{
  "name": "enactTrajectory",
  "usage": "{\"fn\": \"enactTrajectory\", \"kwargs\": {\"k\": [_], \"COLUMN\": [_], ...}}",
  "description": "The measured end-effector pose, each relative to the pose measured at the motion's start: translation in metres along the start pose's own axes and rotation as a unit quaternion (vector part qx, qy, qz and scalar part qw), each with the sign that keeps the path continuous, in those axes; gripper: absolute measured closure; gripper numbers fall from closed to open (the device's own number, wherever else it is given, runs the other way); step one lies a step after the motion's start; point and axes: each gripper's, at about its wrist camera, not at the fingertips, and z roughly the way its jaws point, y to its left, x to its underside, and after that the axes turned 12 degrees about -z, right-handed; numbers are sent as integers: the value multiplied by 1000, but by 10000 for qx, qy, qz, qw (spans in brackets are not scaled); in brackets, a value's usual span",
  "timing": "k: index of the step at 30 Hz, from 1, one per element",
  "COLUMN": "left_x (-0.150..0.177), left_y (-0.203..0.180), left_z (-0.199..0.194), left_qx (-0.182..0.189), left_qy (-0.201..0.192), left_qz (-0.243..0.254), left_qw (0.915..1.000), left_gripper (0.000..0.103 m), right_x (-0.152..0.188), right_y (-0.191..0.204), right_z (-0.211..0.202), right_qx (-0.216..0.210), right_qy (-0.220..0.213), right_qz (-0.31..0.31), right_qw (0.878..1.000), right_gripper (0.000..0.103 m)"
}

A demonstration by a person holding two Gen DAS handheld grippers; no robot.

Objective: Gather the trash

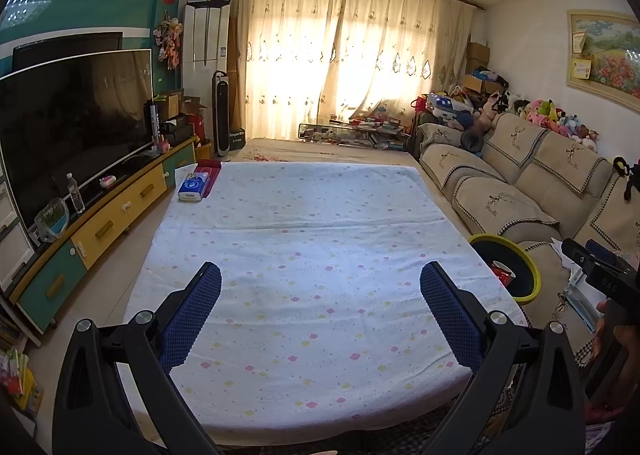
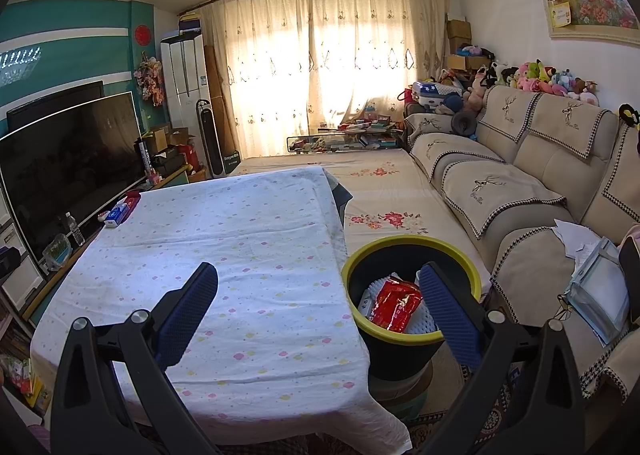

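Observation:
A black trash bin with a yellow-green rim (image 2: 400, 245) stands on a stool at the table's right side, between table and sofa. Inside it lie a red wrapper (image 2: 394, 305) and white packaging (image 2: 420, 325). The same bin (image 1: 516, 275) shows at the right in the left wrist view, the red wrapper (image 1: 505, 270) peeking out. My right gripper (image 2: 319, 283) is open and empty, one finger over the cloth and the other over the bin. Above the near half of the table (image 1: 304, 215), my left gripper (image 1: 321, 281) is open with nothing between its fingers.
A blue tissue pack (image 1: 194, 186) and a red item (image 1: 210, 169) lie at the table's far left corner. A TV (image 1: 76, 123) on a low cabinet lines the left wall. A beige sofa (image 2: 532, 175) with papers and a clear bag (image 2: 600, 287) runs along the right.

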Motion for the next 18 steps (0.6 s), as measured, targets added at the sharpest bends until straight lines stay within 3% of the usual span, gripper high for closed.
{"fn": "enactTrajectory", "kwargs": {"k": [18], "left_x": [2], "left_y": [0], "left_z": [4], "left_qx": [-4], "left_qy": [44], "left_qz": [-17], "left_qw": [10000], "left_gripper": [5], "right_x": [2], "right_y": [2], "right_z": [2], "right_qx": [-15], "right_qy": [24], "right_qz": [2], "right_qw": [10000], "right_gripper": [7]}}
